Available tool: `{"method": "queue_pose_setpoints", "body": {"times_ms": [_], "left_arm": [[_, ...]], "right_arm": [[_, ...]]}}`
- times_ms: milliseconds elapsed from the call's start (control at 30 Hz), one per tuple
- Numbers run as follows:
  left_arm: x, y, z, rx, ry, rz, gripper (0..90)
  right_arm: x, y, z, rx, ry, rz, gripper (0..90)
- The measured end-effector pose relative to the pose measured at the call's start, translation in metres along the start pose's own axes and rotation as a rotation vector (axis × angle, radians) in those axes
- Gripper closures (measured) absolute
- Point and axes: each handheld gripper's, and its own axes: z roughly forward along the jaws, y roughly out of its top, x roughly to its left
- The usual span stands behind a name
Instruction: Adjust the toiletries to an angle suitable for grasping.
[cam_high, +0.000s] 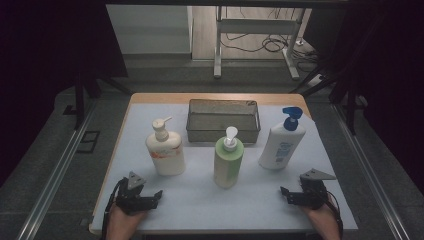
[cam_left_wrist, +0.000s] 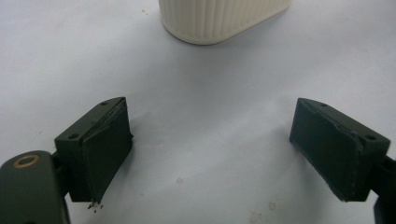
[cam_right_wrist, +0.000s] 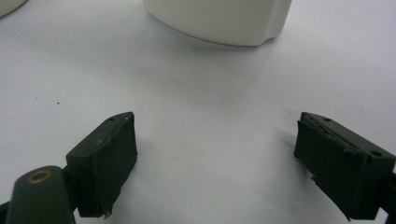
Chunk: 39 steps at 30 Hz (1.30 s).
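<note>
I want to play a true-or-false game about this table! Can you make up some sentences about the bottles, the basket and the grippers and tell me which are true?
1. Three pump bottles stand upright on the table. True: the cream bottle, the green bottle and the blue-capped bottle.
2. The green bottle lies inside the mesh basket. False: it stands on the table in front of the basket.
3. The left gripper has its jaws open and holds nothing. True.
4. The right gripper squeezes the blue-capped bottle. False: its jaws are open, apart from the bottle.
5. The blue-capped bottle has a white pump. False: its pump is blue.
</note>
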Motion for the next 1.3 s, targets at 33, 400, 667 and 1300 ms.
{"method": "queue_pose_setpoints", "body": {"times_ms": [33, 400, 667, 1300], "left_arm": [[0.000, 0.000, 0.000, 0.000, 0.000, 0.000, 12.2], [0.000, 0.000, 0.000, -0.001, 0.000, 0.000, 12.2], [0.000, 0.000, 0.000, -0.002, 0.000, 0.000, 12.2], [0.000, 0.000, 0.000, -0.004, 0.000, 0.000, 12.3]], "right_arm": [[0.000, 0.000, 0.000, 0.001, 0.000, -0.002, 13.0], [-0.002, 0.002, -0.003, 0.020, 0.026, -0.015, 14.1], [-0.004, 0.009, -0.009, 0.009, 0.044, -0.017, 13.8], [-0.012, 0.027, -0.018, -0.016, 0.091, 0.011, 14.7]]}}
